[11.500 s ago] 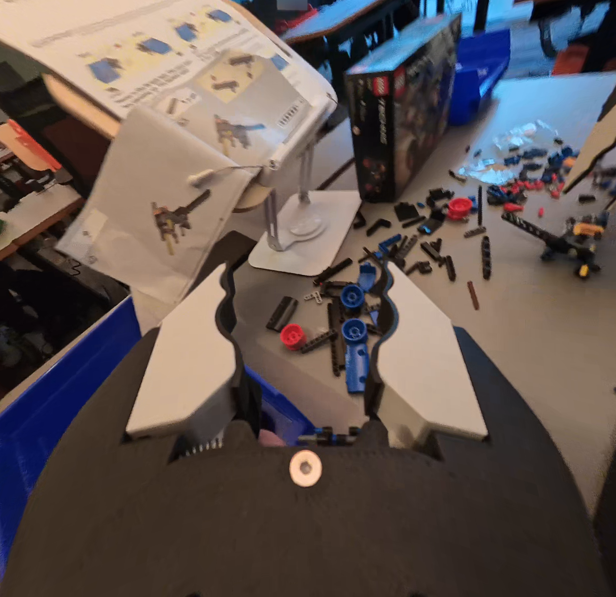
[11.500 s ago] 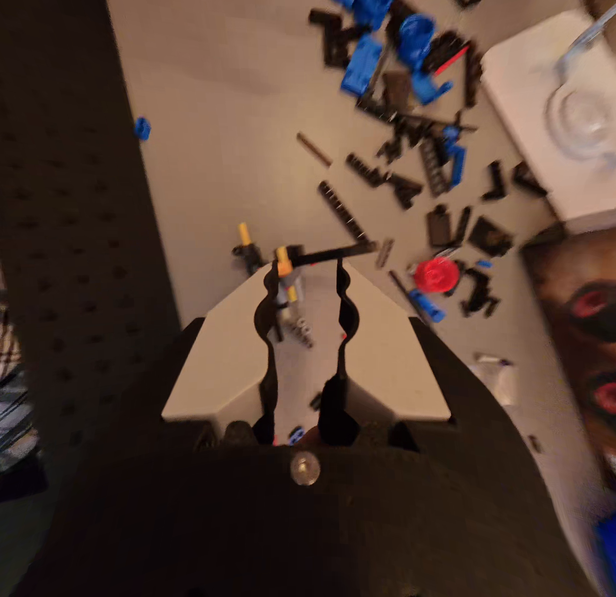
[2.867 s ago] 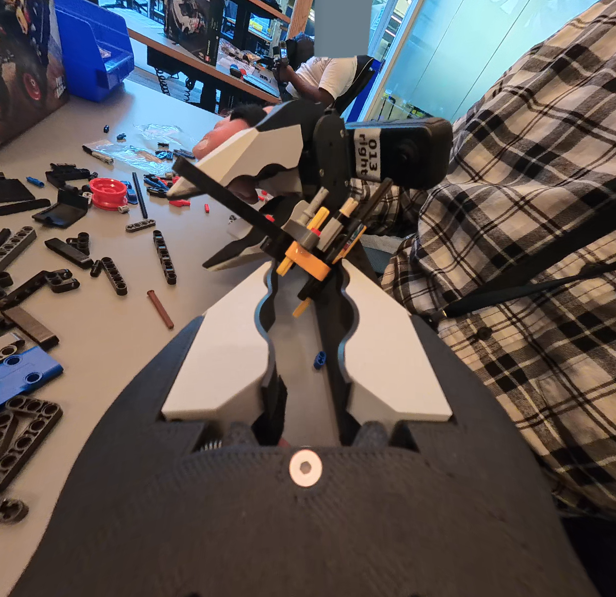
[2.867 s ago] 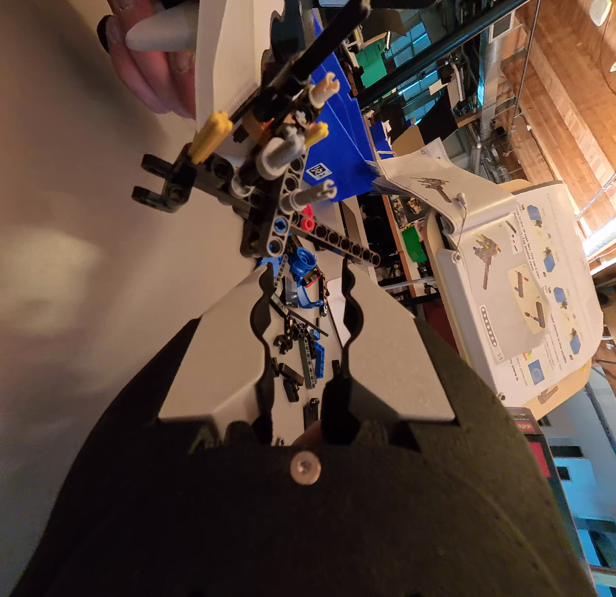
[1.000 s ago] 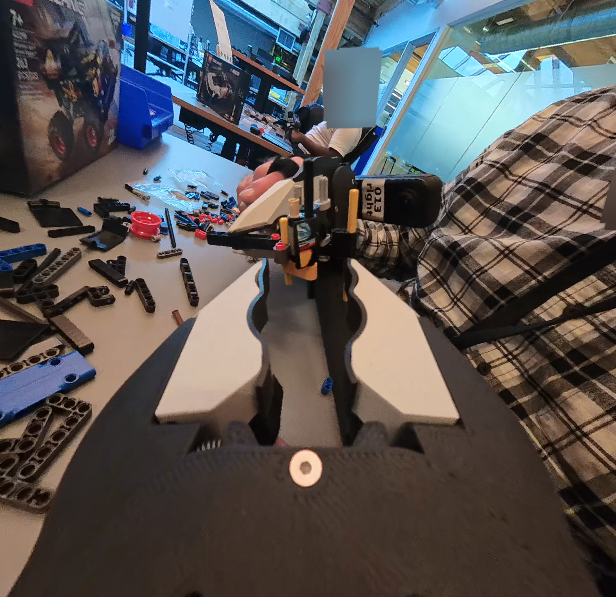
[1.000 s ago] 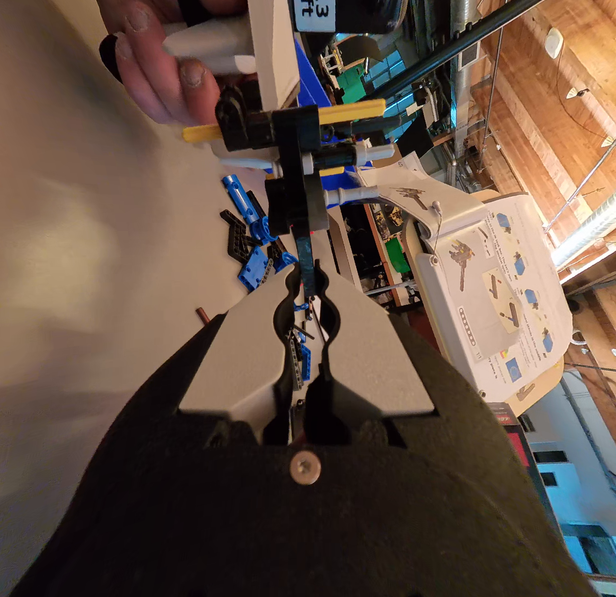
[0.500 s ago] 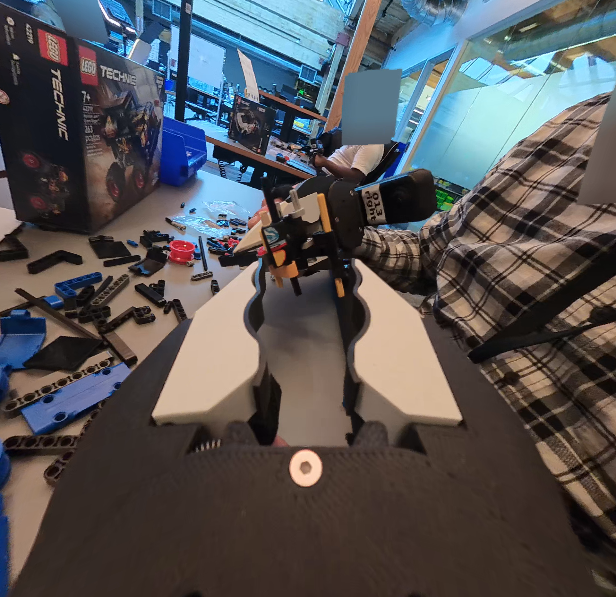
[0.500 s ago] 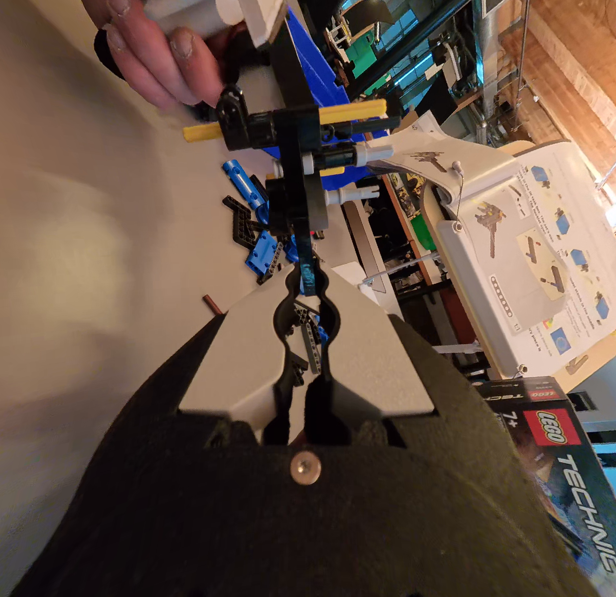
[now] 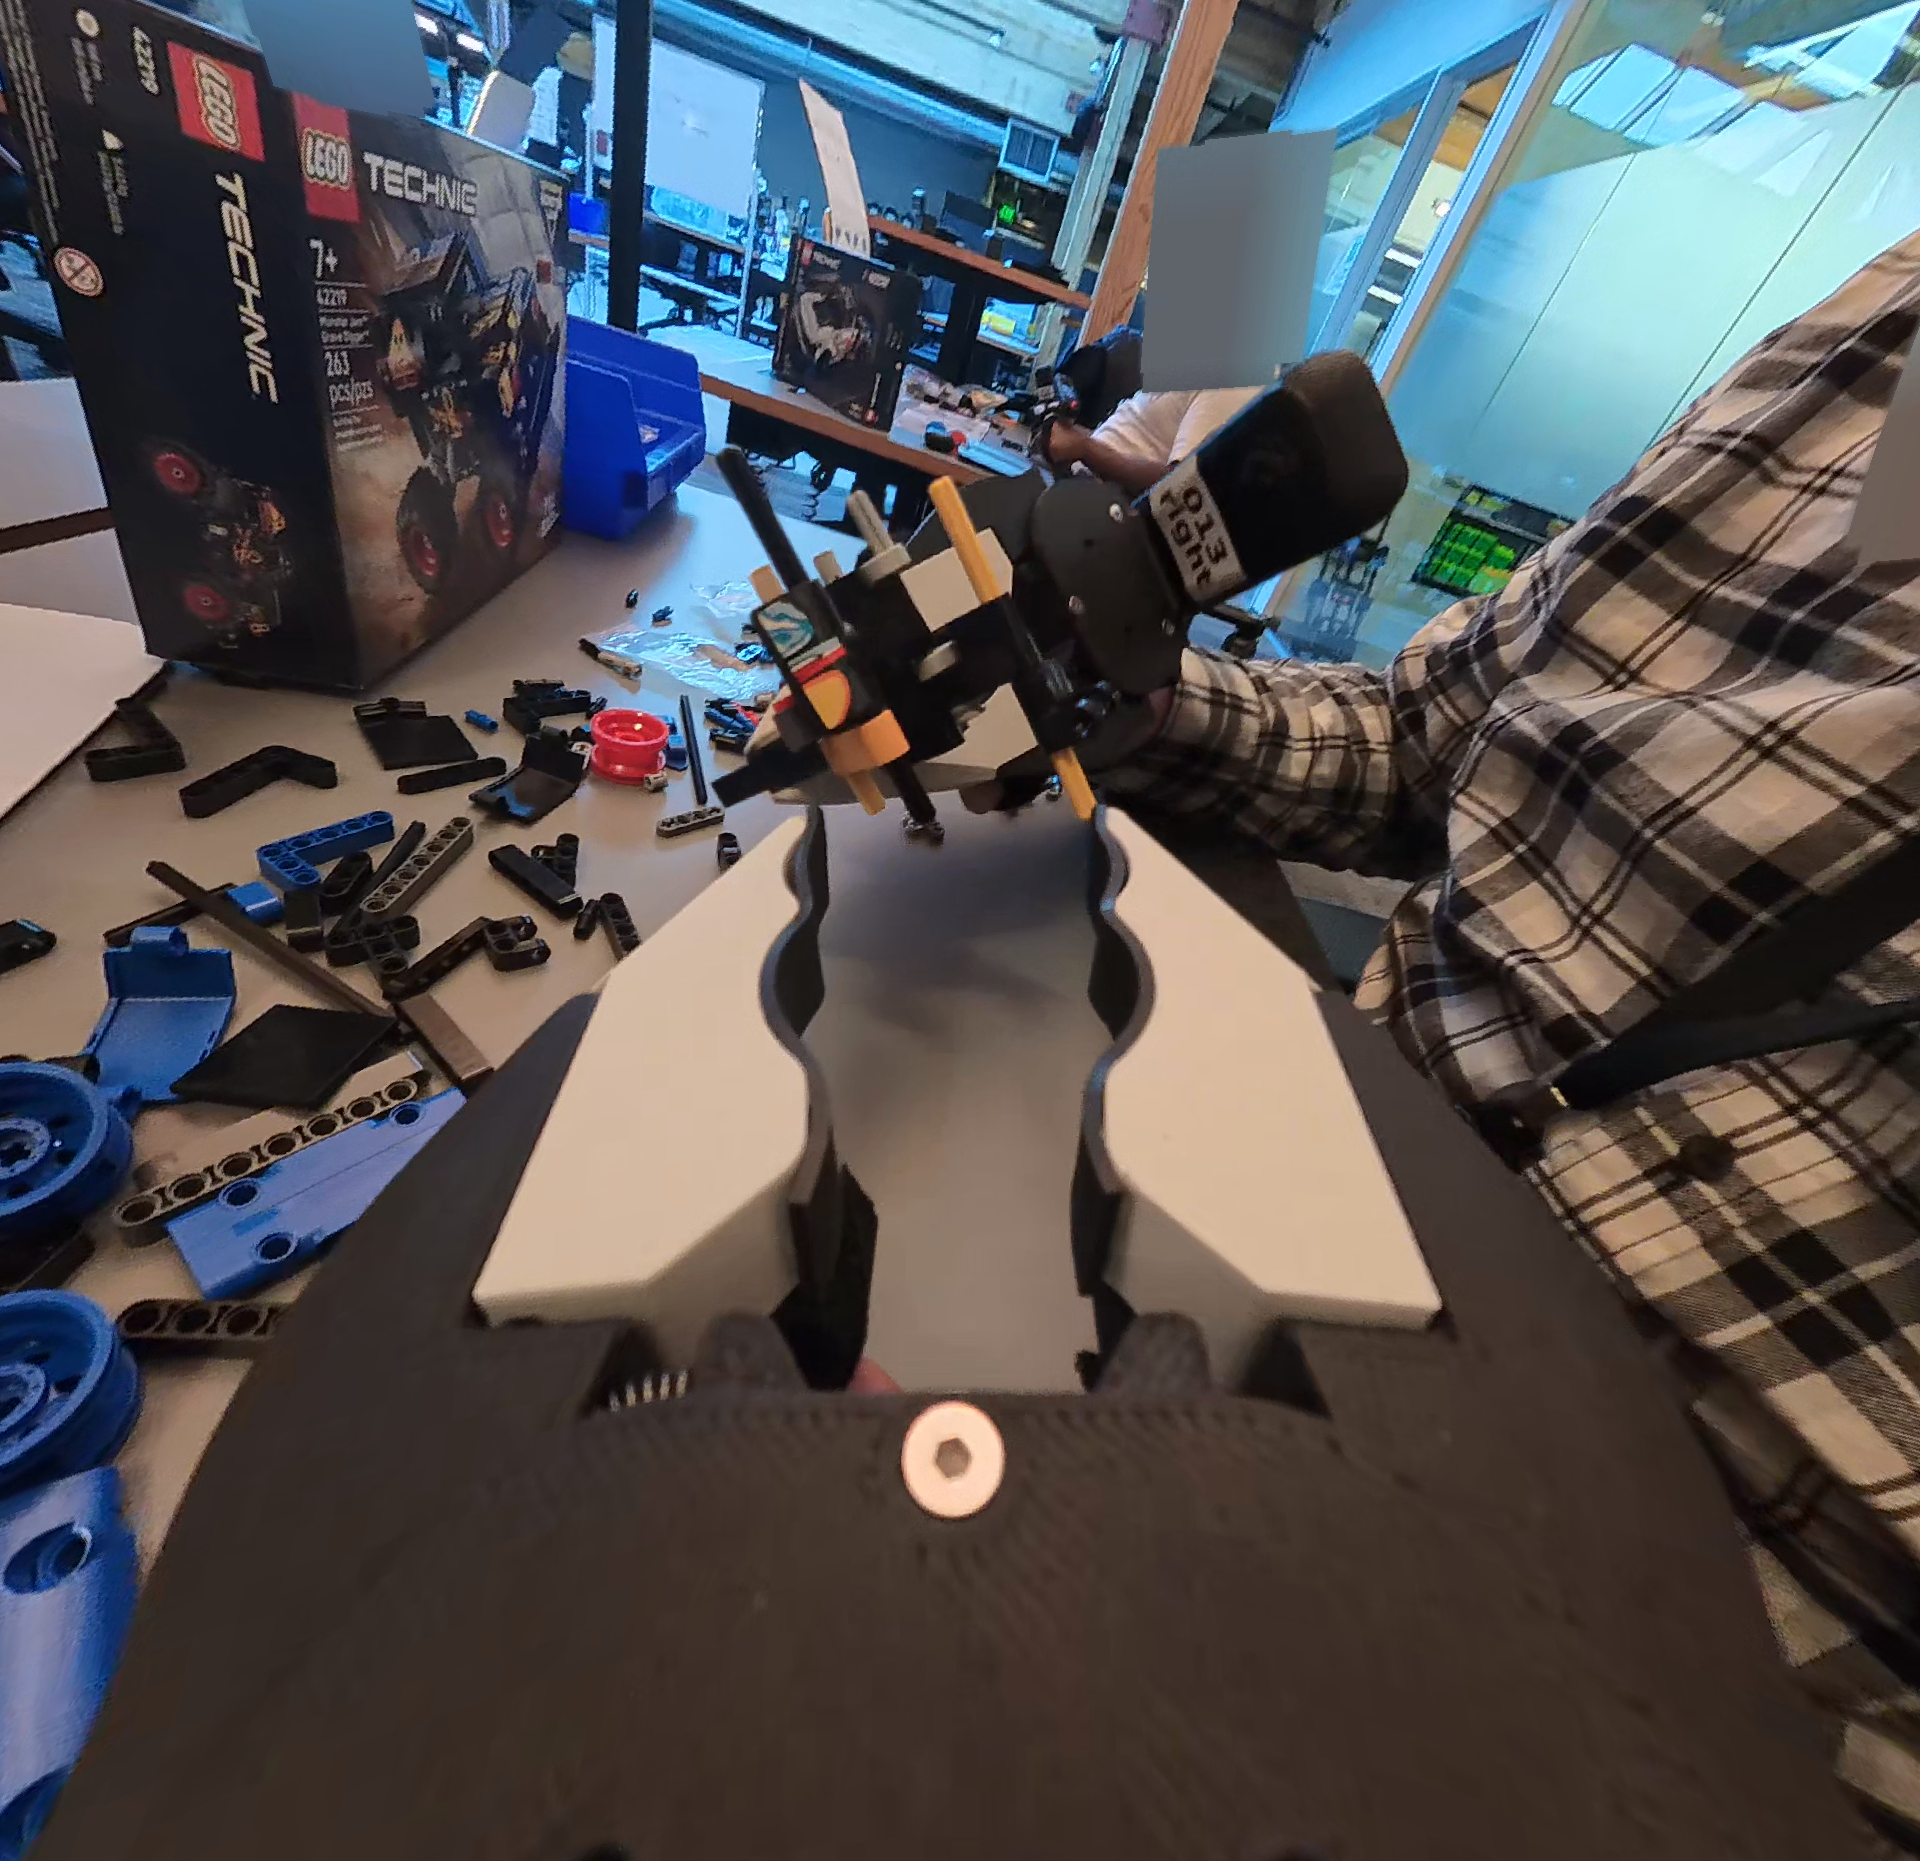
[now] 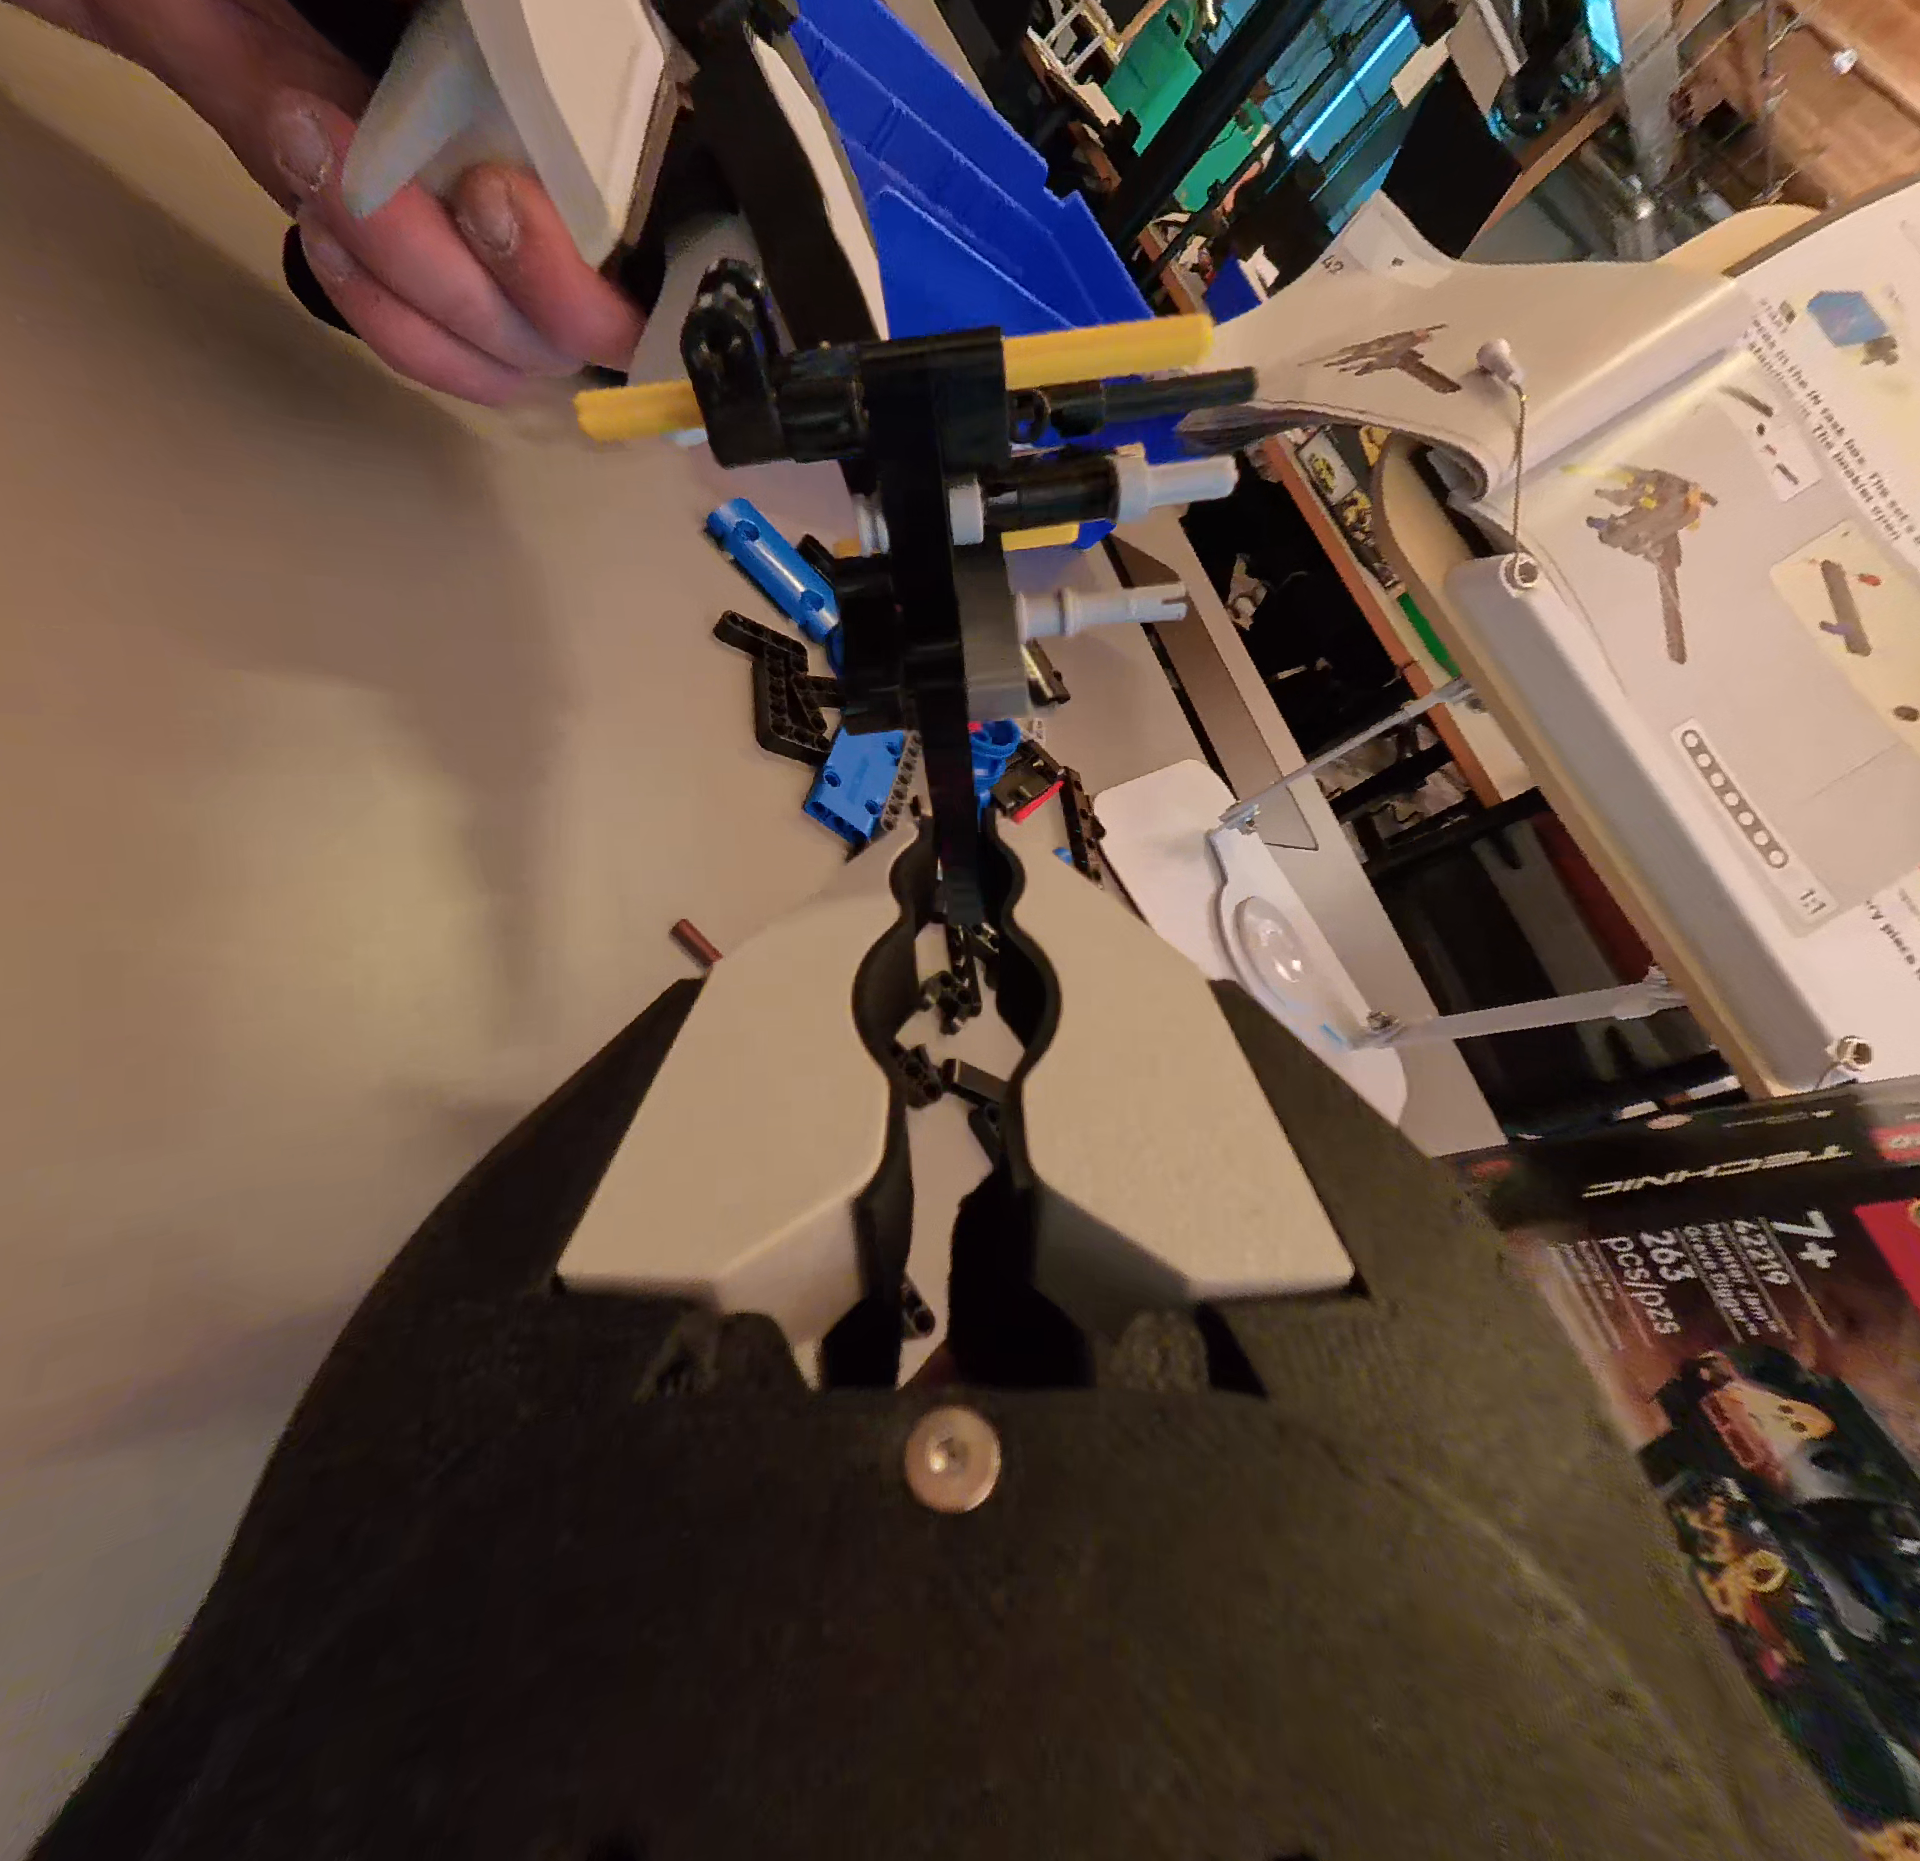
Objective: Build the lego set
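A half-built lego assembly [image 10: 935,523] of black beams, yellow axles and grey pins hangs in the air. My right gripper [image 10: 956,855] is shut on its long black beam. In the left wrist view the assembly [image 9: 883,689] is tilted, just above and beyond my left gripper [image 9: 954,835], which is open, empty and not touching it. In the right wrist view the left gripper's white fingers [image 10: 561,76], held by a hand, sit behind the assembly's top.
Loose black and blue parts [image 9: 416,876] lie on the grey table [image 9: 935,1084], with blue wheels [image 9: 52,1146] at the left and a red hub [image 9: 627,743]. The set's box [image 9: 312,357] and a blue bin [image 9: 623,429] stand behind. A booklet on a stand [image 10: 1662,564]. Spacing between my two grippers at the tips: around 7 centimetres. Measured from the fingertips, the red hub [image 9: 627,743] is 15 centimetres or so from the right gripper and 25 centimetres from the left.
The right gripper closed on the black beam and has tilted the assembly. The left gripper has drawn back, so the assembly is now clear of its fingertips.
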